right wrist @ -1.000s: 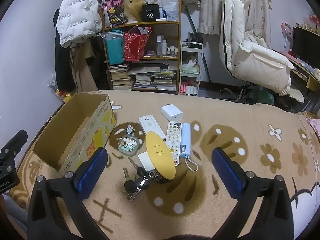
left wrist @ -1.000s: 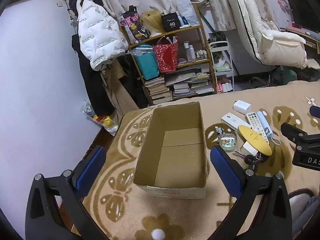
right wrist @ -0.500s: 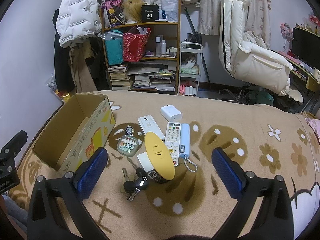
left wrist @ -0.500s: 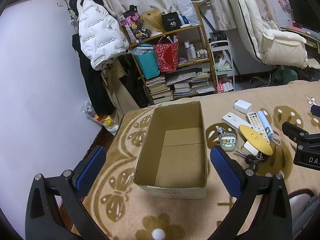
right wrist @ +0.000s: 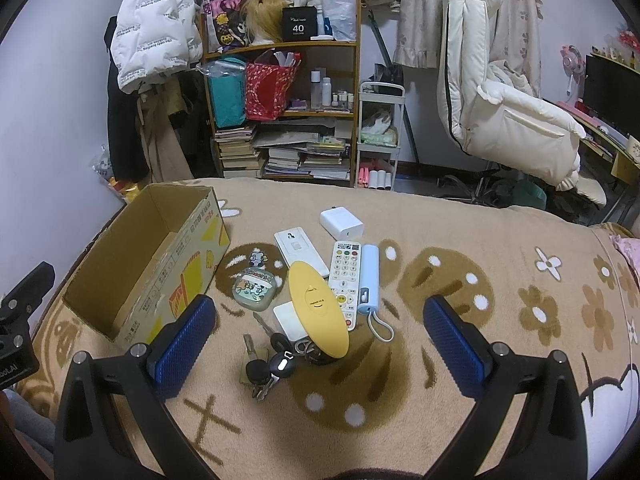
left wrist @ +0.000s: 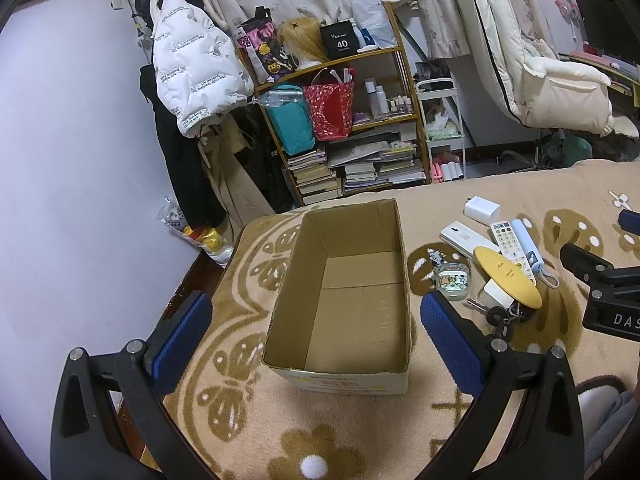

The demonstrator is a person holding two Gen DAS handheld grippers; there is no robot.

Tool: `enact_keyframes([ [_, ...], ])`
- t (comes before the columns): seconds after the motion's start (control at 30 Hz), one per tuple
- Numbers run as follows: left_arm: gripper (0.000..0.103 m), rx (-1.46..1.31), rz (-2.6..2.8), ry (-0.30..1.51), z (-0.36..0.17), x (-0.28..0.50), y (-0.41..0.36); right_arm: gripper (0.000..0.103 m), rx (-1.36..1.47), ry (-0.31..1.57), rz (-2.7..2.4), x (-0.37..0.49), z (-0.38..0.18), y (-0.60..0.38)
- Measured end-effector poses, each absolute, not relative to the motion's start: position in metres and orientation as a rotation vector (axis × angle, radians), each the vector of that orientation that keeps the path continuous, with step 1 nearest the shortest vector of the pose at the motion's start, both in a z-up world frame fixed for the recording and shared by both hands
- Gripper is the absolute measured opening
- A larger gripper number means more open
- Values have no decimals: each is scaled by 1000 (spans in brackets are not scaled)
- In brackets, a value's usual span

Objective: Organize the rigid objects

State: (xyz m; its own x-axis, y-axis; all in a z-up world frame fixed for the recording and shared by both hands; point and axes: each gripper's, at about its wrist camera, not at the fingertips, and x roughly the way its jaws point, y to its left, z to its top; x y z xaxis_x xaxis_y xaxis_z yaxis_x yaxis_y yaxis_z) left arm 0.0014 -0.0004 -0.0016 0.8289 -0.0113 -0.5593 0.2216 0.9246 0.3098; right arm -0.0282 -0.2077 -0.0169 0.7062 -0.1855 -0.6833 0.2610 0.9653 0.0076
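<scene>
An open, empty cardboard box (left wrist: 352,292) sits on the patterned blanket; it also shows at the left in the right wrist view (right wrist: 148,264). My left gripper (left wrist: 316,338) is open, hovering just before the box. To the box's right lies a cluster: yellow oval case (right wrist: 318,308), white remote with coloured buttons (right wrist: 345,276), blue power bank (right wrist: 369,280), white remote (right wrist: 300,250), white charger (right wrist: 341,222), cartoon earbud case (right wrist: 254,286), white card (right wrist: 289,320), keys (right wrist: 268,366). My right gripper (right wrist: 320,344) is open and empty, just short of the keys.
The brown flower-patterned blanket (right wrist: 480,280) covers the bed. Behind it stand a cluttered wooden bookshelf (right wrist: 280,112), a white trolley (right wrist: 378,140), hanging coats (right wrist: 152,28) and a white padded chair (right wrist: 500,100). The bed's left edge drops to the floor by the wall (left wrist: 192,272).
Almost nothing has changed; both grippers stay open and nearly still, with only a slight drift of view.
</scene>
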Motion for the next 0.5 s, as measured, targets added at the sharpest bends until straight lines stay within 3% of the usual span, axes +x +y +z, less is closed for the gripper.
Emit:
enact_keyframes([
  [0.5, 103, 376, -127, 584, -2, 1, -1, 103, 107, 749, -249, -28, -17, -212],
])
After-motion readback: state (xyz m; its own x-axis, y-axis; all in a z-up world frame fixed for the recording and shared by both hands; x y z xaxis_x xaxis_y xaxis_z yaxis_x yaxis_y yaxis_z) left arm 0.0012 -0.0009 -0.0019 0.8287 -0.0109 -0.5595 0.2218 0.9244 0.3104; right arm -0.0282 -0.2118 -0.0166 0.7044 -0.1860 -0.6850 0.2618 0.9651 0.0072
